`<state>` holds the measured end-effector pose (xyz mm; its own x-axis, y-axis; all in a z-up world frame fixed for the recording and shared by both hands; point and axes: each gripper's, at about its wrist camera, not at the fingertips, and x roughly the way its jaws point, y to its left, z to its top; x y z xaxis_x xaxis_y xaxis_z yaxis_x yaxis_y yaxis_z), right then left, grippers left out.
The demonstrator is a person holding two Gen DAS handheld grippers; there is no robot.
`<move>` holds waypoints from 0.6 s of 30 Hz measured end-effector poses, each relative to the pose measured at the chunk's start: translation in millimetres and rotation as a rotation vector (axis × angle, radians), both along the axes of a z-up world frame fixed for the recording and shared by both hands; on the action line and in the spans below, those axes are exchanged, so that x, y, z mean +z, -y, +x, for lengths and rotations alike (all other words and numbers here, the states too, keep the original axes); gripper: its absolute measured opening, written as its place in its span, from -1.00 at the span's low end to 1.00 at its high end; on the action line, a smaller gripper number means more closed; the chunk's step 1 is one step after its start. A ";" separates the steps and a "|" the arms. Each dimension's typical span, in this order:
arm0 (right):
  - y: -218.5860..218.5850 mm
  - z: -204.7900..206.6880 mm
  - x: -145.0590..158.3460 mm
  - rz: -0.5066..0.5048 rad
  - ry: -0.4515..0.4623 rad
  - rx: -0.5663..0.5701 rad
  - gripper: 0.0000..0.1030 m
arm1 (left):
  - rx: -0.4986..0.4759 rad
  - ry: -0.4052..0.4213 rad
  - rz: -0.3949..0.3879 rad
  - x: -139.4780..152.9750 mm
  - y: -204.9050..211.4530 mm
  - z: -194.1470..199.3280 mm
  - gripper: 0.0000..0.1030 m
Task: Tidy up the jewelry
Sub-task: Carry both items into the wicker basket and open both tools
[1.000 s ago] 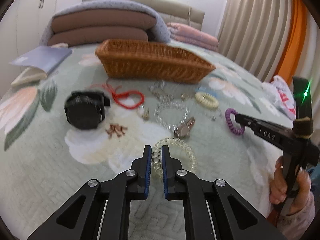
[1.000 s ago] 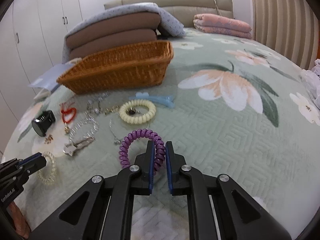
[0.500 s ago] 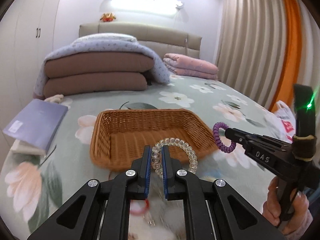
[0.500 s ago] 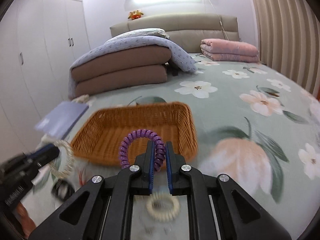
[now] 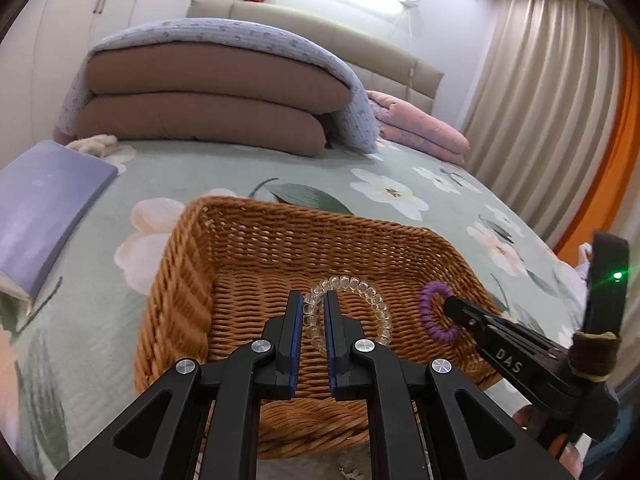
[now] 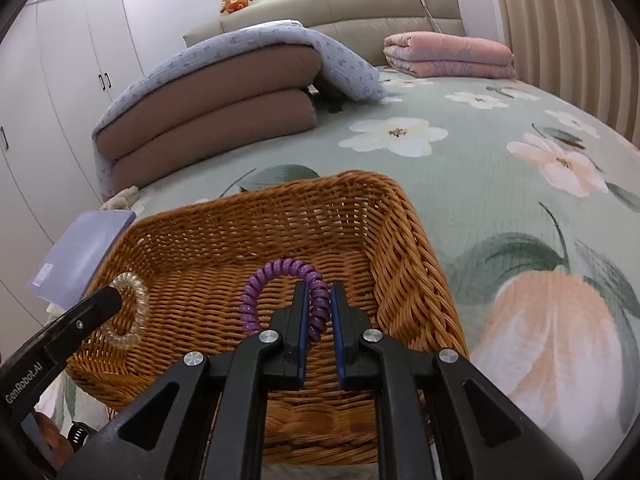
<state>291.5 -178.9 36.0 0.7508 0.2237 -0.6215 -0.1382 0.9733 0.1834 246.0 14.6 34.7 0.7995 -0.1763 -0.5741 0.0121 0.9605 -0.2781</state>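
Note:
A brown wicker basket (image 5: 256, 248) (image 6: 404, 240) stands on the flowered bed cover, and both grippers hang over its inside. My left gripper (image 5: 313, 300) is shut on a clear spiral hair tie (image 5: 372, 300), also visible at the left of the right wrist view as a clear spiral hair tie (image 6: 134, 308). My right gripper (image 6: 319, 292) is shut on a purple spiral hair tie (image 6: 276, 276); the left wrist view shows this purple hair tie (image 5: 434, 312) at the right, over the basket's right side. Nothing lies on the basket's woven floor where it shows.
A lilac book (image 5: 44, 208) lies left of the basket. Folded brown and lilac bedding (image 5: 208, 96) and a pink blanket (image 6: 448, 54) are stacked at the headboard. A black watch (image 6: 78, 434) peeks out below the basket's near corner. Curtains (image 5: 536, 120) hang at the right.
Both grippers have lifted their hair ties off the bed cover and carried them forward over the basket. The loose jewellery on the cover has dropped out of view.

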 end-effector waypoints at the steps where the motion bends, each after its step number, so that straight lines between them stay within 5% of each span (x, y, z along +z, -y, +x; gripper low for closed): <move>1: -0.7 -2.6 0.3 0.005 0.002 0.004 -0.74 | 0.001 0.005 0.001 0.3 -1.0 -1.9 -0.80; 5: 1.3 -5.0 -2.7 0.035 -0.017 0.010 -0.74 | 0.028 -0.014 -0.004 -1.0 -4.9 -2.2 -0.75; 7: 3.7 -7.8 -1.8 0.050 -0.013 0.015 -0.74 | 0.025 -0.040 -0.032 -5.7 -7.2 0.0 -0.48; 9: 7.8 -12.0 0.8 0.066 -0.010 0.011 -0.69 | 0.031 -0.049 -0.051 -7.6 -10.1 -0.8 -0.45; 18: 34.2 -60.9 33.6 0.078 0.032 -0.016 -0.62 | -0.025 0.101 -0.086 50.3 -16.1 -78.2 -0.41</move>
<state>230.6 -213.1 69.5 0.7736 0.2588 -0.5784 -0.1301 0.9582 0.2547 167.8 30.7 85.1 0.8472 -0.2418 -0.4730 0.0675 0.9322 -0.3557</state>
